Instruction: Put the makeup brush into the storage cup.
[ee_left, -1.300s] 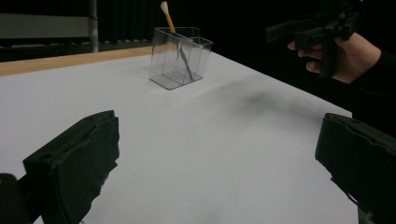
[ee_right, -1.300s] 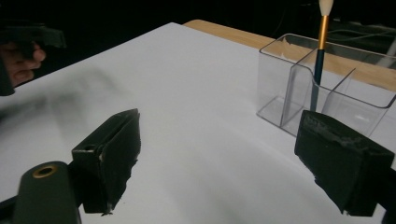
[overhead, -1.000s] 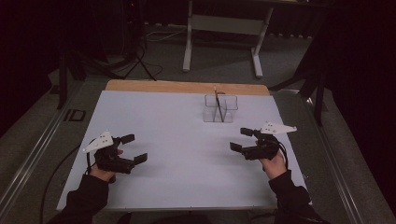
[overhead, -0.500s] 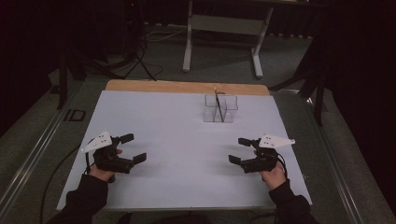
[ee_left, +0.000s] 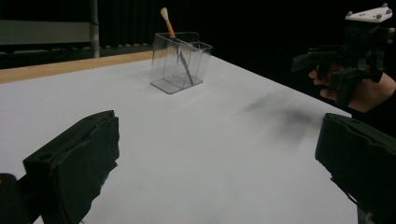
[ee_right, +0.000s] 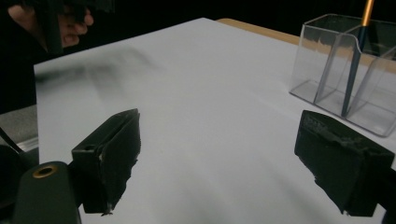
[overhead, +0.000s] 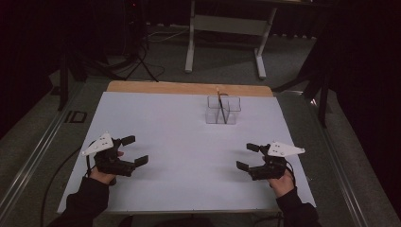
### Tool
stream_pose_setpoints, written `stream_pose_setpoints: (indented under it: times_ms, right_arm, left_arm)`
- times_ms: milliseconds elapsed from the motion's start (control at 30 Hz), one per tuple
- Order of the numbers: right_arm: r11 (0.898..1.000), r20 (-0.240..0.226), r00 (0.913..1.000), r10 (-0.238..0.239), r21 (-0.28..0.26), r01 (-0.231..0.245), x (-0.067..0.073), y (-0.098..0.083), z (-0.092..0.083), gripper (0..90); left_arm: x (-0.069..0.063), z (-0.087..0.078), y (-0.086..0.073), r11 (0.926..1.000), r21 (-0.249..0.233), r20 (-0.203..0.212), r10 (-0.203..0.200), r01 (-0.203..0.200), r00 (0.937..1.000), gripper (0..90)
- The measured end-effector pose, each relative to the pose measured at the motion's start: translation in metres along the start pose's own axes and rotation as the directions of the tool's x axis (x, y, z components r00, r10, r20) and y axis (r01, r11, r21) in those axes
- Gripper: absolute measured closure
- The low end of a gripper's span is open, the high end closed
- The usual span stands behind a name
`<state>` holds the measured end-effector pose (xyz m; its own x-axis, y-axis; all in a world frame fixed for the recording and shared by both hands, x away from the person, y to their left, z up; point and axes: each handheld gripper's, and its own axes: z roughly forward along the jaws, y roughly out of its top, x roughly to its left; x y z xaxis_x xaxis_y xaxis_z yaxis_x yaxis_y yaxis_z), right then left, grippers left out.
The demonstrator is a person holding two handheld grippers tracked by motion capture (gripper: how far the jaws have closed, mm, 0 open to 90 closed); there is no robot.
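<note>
A clear plastic divided holder (overhead: 223, 110) stands near the far middle of the white table (overhead: 179, 142). A thin brush with an orange handle (ee_left: 168, 23) leans upright inside it; the holder (ee_left: 180, 60) sits well ahead of my left jaws, and the same holder (ee_right: 345, 70) appears at the upper right of the right gripper view. My left gripper (overhead: 135, 150) hovers over the near left of the table, open, nothing between its jaws. My right gripper (overhead: 248, 156) hovers over the near right, open and empty too. Both point inward toward each other.
A wooden strip (overhead: 189, 88) runs along the table's far edge. Beyond it stands a white metal frame (overhead: 227, 28) on the dark floor, with cables (overhead: 142, 56) at the left. Metal rails (overhead: 28, 161) flank the table.
My right gripper has drawn back toward the near edge of the table. The left gripper has stayed nearly still.
</note>
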<state>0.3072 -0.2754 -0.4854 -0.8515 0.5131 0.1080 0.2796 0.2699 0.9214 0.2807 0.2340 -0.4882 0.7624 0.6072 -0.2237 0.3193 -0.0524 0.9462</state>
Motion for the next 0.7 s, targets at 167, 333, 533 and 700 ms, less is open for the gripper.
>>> stream_pose_setpoints:
  times_ms: [167, 333, 533, 700]
  right_arm:
    - [1.0, 0.001, 0.9999, 0.015, 0.007, -0.015, -0.006, -0.005, -0.001, 14.1]
    - [0.999, 0.002, 0.9993, 0.036, 0.007, -0.036, -0.011, -0.009, -0.001, 14.1]
    - [0.998, 0.023, 0.9975, 0.067, -0.001, -0.067, -0.018, -0.013, -0.001, 14.1]
    - [0.998, 0.025, 0.9975, 0.066, 0.012, -0.067, -0.02, -0.015, 0.0, 14.2]
  left_arm:
    - [0.0, 0.0, 0.0, 1.0, 0.0, 0.0, 0.004, -0.004, 1.0, 0.0]
    - [0.0, 0.0, -0.001, 1.0, 0.004, -0.003, 0.006, -0.006, 1.0, 0.0]
    - [-0.001, 0.0, 0.0, 0.9999, 0.005, -0.004, 0.015, -0.015, 0.9999, 0.0]
    - [-0.001, 0.0, -0.001, 0.9998, 0.006, -0.003, 0.017, -0.017, 0.9999, 0.0]
